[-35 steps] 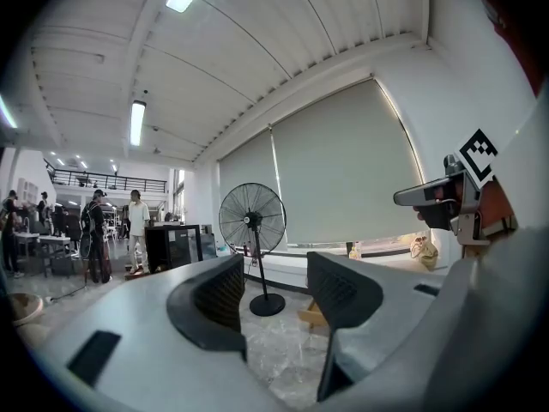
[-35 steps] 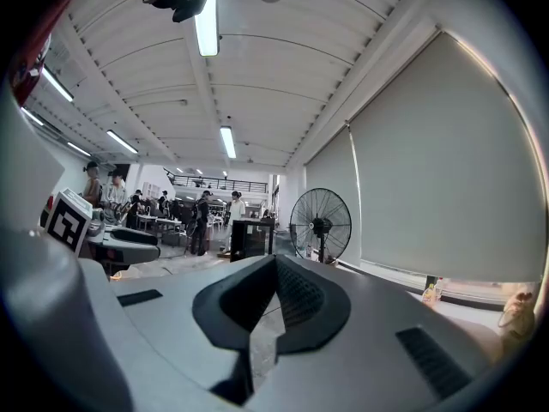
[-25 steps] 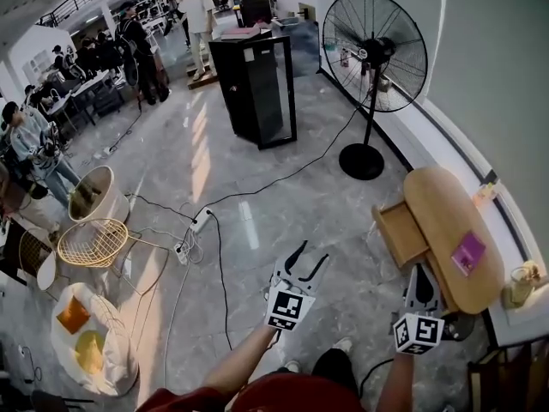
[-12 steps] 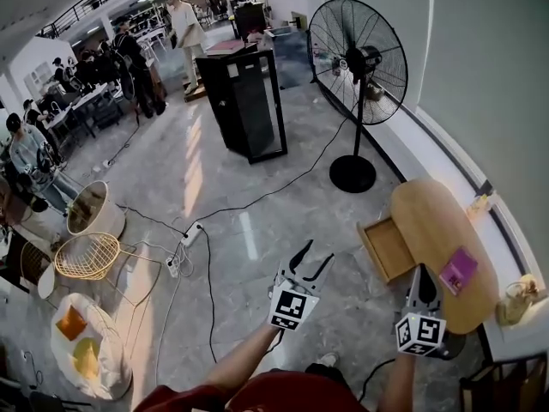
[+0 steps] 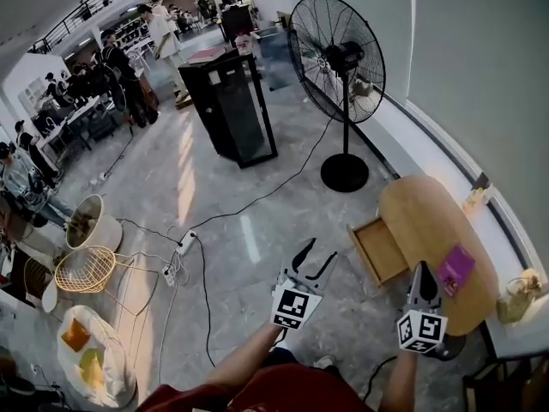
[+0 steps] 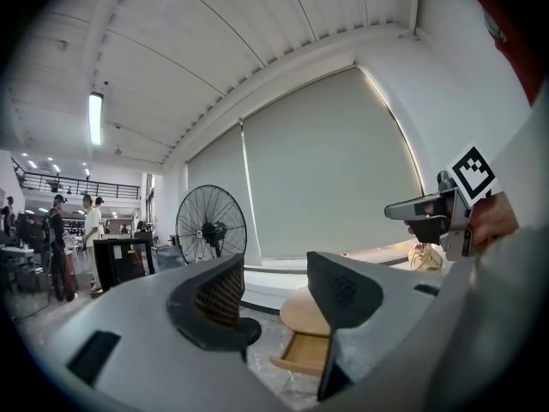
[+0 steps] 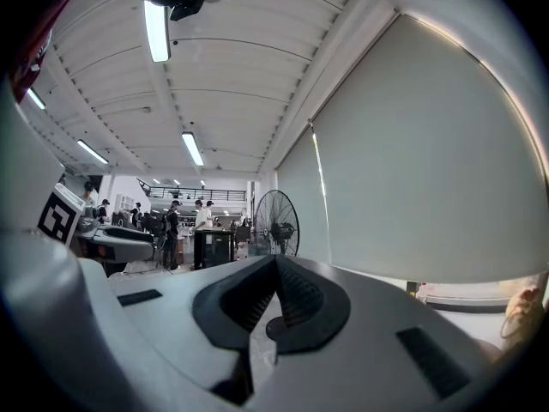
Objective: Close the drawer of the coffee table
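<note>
The oval wooden coffee table (image 5: 429, 230) stands at the right by the window wall. Its drawer (image 5: 377, 249) is pulled out to the left and looks empty. My left gripper (image 5: 319, 254) is held level in the air, left of the drawer and apart from it, open with nothing between its fingers. In the left gripper view the drawer (image 6: 304, 354) shows low between the open jaws of the left gripper (image 6: 276, 286). My right gripper (image 5: 420, 270) hovers by the table's near edge, shut on nothing; in its own view the right gripper (image 7: 274, 260) has its tips meeting.
A purple booklet (image 5: 456, 269) lies on the tabletop. A tall standing fan (image 5: 339, 58) is beyond the table, a black cabinet (image 5: 232, 101) further back. A power strip with cables (image 5: 182, 249) crosses the floor at left, near a wire basket (image 5: 86, 269). Several people stand far off.
Both grippers have been carried forward over the floor toward the table, so the table and open drawer sit nearer and further left in view. Jaw states are unchanged.
</note>
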A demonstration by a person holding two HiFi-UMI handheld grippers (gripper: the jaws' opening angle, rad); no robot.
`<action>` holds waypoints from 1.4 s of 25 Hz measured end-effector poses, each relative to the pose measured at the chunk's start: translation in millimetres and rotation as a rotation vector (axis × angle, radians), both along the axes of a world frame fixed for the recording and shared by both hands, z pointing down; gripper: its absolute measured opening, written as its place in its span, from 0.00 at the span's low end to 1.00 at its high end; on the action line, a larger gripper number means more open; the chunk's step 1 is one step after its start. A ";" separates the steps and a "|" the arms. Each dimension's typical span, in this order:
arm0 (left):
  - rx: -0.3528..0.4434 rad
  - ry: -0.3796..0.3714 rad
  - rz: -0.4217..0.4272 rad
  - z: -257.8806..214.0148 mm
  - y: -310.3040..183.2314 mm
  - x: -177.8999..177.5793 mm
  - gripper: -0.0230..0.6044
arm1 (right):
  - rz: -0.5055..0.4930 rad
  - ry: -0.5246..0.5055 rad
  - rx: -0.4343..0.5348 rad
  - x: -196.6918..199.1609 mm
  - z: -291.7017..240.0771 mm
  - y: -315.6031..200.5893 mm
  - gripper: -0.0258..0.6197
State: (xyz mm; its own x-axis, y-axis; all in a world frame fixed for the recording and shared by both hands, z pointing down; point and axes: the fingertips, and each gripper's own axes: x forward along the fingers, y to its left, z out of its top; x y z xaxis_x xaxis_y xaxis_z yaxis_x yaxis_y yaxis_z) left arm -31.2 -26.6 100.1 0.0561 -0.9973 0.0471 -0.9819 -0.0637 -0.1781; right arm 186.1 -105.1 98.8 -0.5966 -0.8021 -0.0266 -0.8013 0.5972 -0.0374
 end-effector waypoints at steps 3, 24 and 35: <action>-0.003 0.004 0.017 4.0 -11.6 1.8 0.38 | 0.018 0.003 -0.003 4.2 2.4 -7.1 0.04; 0.044 0.018 0.283 9.9 -136.7 -137.2 0.38 | 0.266 0.082 0.020 -132.4 -10.9 -66.0 0.04; 0.041 0.027 0.322 13.9 -171.4 -179.0 0.38 | 0.308 0.123 0.034 -173.3 -13.1 -87.6 0.04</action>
